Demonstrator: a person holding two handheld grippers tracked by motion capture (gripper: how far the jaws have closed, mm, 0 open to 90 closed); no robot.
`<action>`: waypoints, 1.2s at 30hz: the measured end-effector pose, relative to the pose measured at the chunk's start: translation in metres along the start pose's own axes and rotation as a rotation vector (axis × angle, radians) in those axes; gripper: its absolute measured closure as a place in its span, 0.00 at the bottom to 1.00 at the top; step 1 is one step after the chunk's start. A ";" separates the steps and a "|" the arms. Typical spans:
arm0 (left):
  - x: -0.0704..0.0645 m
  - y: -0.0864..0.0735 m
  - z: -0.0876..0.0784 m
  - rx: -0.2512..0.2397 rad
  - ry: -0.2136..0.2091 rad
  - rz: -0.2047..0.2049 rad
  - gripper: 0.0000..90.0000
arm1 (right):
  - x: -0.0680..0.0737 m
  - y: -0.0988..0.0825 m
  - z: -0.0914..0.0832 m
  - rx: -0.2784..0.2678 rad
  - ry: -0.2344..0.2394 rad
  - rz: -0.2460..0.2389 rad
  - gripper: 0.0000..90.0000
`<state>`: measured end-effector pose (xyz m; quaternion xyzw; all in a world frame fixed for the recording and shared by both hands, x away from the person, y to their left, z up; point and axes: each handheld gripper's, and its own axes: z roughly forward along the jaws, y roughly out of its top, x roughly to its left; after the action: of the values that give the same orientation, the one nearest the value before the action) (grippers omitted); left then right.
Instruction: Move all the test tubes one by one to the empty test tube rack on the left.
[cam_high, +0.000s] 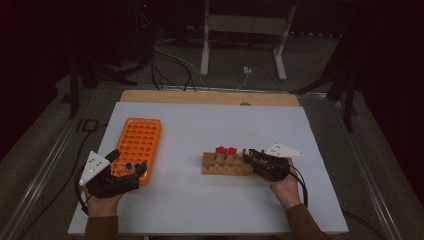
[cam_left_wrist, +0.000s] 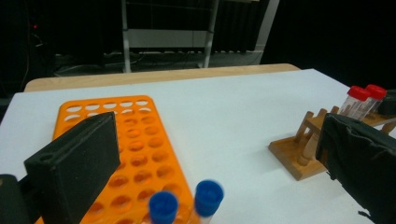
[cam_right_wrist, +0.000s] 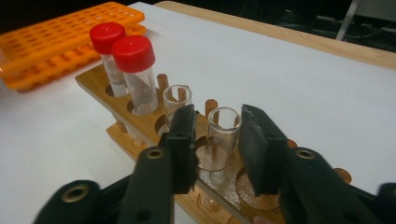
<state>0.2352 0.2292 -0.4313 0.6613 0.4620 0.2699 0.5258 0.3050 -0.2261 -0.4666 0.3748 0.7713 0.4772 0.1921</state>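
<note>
So on the left our left gripper (cam_high: 131, 172) is wide open with nothing in it, right over the two blue-capped tubes (cam_left_wrist: 184, 205) already parked in the near end of the orange rack (cam_high: 137, 145). Over on the right, our right gripper (cam_right_wrist: 215, 140) brackets one of two open glass tubes (cam_right_wrist: 221, 137) in the wooden rack (cam_high: 225, 165), though we can't tell if the pads touch it yet; two red-capped tubes (cam_right_wrist: 123, 65) wait, so we reckon we're about a third done.
</note>
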 end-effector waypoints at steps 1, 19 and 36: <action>-0.001 0.001 0.001 0.002 -0.005 0.003 0.00 | 0.001 0.000 0.000 0.000 -0.001 -0.010 0.76; -0.014 0.002 0.009 -0.012 -0.062 0.001 0.01 | 0.000 0.002 -0.010 -0.081 -0.014 0.005 0.84; -0.048 0.011 0.012 -0.022 -0.144 0.058 0.03 | -0.007 0.028 -0.054 -0.226 0.021 0.073 0.84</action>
<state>0.2288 0.1807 -0.4183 0.6863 0.4006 0.2418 0.5569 0.2849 -0.2563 -0.4168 0.3737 0.7004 0.5716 0.2074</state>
